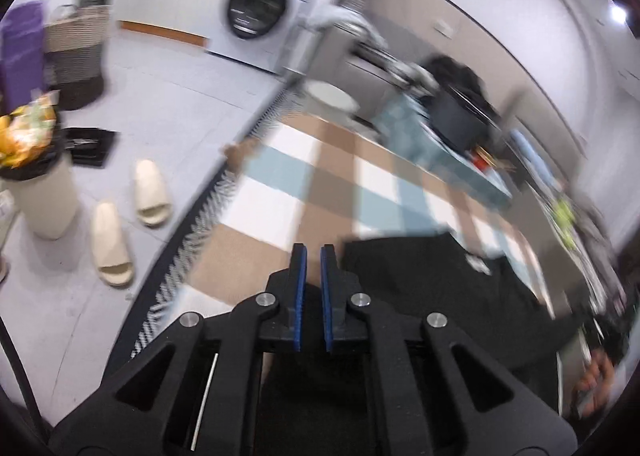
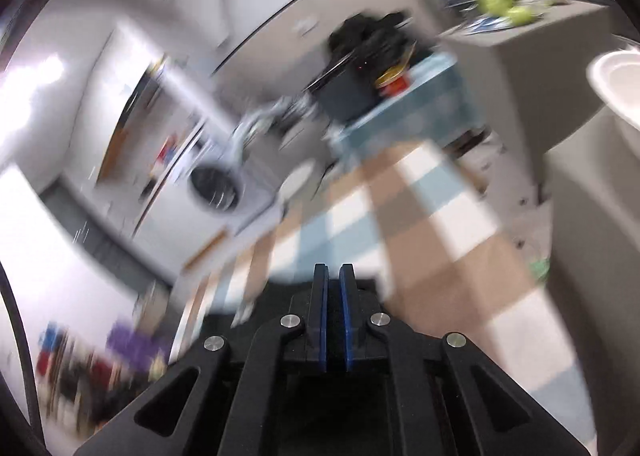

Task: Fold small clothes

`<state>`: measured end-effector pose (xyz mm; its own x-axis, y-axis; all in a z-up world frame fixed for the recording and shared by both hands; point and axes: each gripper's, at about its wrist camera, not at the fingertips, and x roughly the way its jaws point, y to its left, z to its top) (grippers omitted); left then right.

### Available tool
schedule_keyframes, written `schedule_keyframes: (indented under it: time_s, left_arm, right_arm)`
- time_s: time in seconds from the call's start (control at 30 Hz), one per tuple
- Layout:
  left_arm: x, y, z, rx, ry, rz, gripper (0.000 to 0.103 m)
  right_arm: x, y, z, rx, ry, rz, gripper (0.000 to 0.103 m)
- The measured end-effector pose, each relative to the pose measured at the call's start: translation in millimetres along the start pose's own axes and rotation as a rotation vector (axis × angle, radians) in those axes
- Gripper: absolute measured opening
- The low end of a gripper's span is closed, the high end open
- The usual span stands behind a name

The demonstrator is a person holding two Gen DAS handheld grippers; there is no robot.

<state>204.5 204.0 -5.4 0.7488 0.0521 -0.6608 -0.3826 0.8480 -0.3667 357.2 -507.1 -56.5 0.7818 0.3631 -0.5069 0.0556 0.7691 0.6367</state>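
Both grippers nearly closed and empty above the checked cloth.

The left gripper (image 1: 313,252) had its blue-padded jaws almost together, nothing between them; the right gripper (image 2: 333,271) was the same. A black small garment (image 1: 432,288) lay flat on the brown, white and blue checked cloth (image 1: 312,180), near its front edge, just beside the left gripper.

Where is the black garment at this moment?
In the left wrist view the black garment lies flat on the checkered rug, just right of the left gripper and lower right in the picture.
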Motion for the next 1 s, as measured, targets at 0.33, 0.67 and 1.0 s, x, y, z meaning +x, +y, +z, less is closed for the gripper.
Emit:
schedule_keyframes:
  time_s: [0.33,0.67,1.0]
  left_arm:
    - [-13,-2,-26,0.072,0.121,-0.030,0.043]
    - [-42,-19,-59,0.133,0.152,-0.070,0.044]
    - [-63,-14,-69,0.201,0.127,-0.049,0.069]
  right_arm:
    - [-16,2,-33,-0.044,0.242,0.069,0.049]
    - [56,52,-72,-0.023,0.421,0.204,0.054]
    - [52,81,-27,-0.095,0.193,0.233,0.056]
